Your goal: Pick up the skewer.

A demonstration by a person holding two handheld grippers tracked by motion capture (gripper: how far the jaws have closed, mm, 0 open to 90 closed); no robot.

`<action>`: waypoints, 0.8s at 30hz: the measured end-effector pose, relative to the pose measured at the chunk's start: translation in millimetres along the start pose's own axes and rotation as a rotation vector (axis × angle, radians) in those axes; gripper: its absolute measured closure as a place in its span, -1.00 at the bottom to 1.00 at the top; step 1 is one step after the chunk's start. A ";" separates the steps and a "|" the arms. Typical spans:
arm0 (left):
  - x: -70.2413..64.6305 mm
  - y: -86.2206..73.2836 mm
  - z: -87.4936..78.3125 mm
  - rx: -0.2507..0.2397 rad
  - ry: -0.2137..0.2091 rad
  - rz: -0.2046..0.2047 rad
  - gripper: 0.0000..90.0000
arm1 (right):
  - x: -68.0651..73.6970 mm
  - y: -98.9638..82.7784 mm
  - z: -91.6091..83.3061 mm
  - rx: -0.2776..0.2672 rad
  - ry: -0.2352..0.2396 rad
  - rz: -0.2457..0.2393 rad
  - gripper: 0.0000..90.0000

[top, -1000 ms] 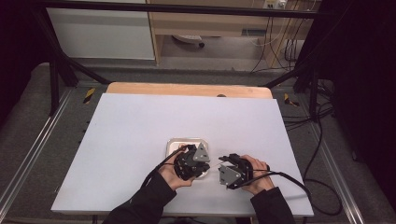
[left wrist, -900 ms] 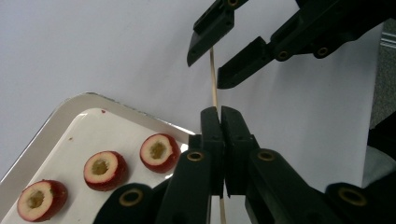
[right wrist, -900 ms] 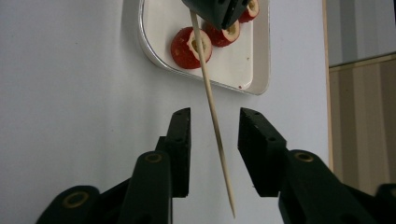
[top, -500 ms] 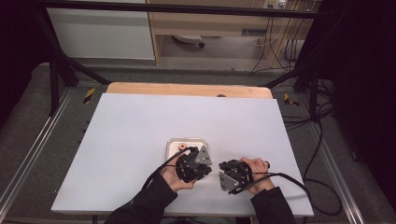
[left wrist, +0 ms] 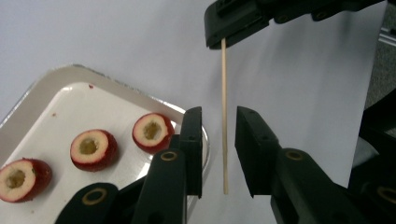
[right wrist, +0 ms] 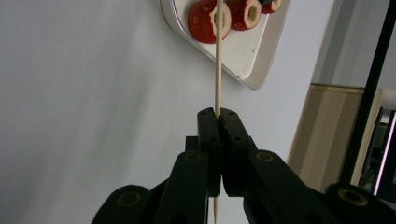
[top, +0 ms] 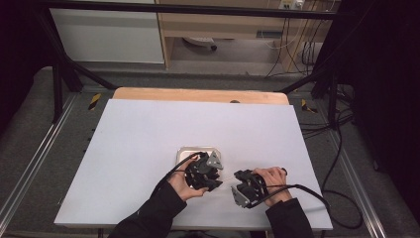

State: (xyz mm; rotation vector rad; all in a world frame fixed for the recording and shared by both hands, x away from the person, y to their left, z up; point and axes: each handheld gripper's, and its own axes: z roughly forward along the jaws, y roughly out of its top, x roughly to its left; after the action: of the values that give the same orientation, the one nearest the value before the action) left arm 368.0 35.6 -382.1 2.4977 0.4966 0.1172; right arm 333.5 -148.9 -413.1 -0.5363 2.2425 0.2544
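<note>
Your right claw (right wrist: 218, 116) clamped the wooden skewer (right wrist: 217, 60), while your left claw (left wrist: 219, 140), jaws just opening, stood narrowly apart around it.

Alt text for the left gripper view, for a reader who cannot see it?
A thin wooden skewer hangs between the left gripper's open black jaws, clamped at its top by the right gripper. Beside them, a white tray holds three cored red fruit pieces on a white table.

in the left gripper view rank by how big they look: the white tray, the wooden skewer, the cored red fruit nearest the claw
1. White tray, largest, though partly cut off by the frame.
2. Wooden skewer, long but very thin.
3. Cored red fruit, smallest; the other two fruits look about alike.
</note>
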 end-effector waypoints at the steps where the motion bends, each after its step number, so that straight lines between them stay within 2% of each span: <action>1: 1.2 1.0 1.6 0.023 -0.004 -0.008 0.60 | -1.1 2.4 0.7 0.015 -0.008 -0.024 0.98; 4: 2.3 3.6 7.4 0.083 -0.024 -0.028 0.64 | -2.7 5.0 1.6 0.034 -0.013 -0.053 0.98; 5: 2.6 4.1 9.1 0.099 -0.022 -0.031 0.69 | -2.2 6.4 1.5 0.042 -0.013 -0.046 0.98; 8: 3.4 5.2 12.1 0.119 -0.032 -0.043 0.85 | -4.6 10.0 1.6 0.036 -0.021 -0.085 0.98; 9: 3.7 5.7 13.0 0.126 -0.032 -0.043 0.85 | -4.3 10.8 1.1 0.049 -0.021 -0.094 0.97; 10: 3.8 6.1 14.1 0.132 -0.029 -0.043 0.87 | -4.8 11.7 2.2 0.034 -0.026 -0.108 0.98; 13: 4.4 8.0 16.1 0.149 -0.036 -0.049 0.93 | -4.4 13.3 1.7 0.043 -0.021 -0.114 0.97; 15: 4.1 8.9 16.9 0.165 -0.037 -0.049 0.95 | -5.6 14.2 2.2 0.043 -0.026 -0.140 0.97; 20: 2.1 7.7 16.1 0.163 -0.018 -0.049 0.97 | -5.2 15.5 2.5 0.030 -0.032 -0.128 0.96; 21: 1.8 6.8 16.0 0.157 -0.013 -0.047 0.97 | -4.9 15.1 2.0 0.038 -0.027 -0.109 0.95; 22: 1.4 5.8 15.6 0.157 -0.003 -0.044 0.97 | -6.3 14.5 3.0 0.024 -0.033 -0.111 0.92; 23: 1.4 4.2 15.5 0.151 0.003 -0.038 0.97 | -7.5 13.0 4.2 0.016 -0.019 -0.038 0.78; 24: 1.2 2.2 14.9 0.148 0.008 -0.034 0.97 | -7.5 13.0 4.2 0.016 -0.019 -0.038 0.78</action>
State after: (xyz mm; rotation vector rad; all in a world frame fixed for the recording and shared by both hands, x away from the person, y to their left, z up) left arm 372.7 26.5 -393.2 2.6325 0.5701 0.0797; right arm 334.7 -133.6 -410.1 -0.5650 2.2119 0.2205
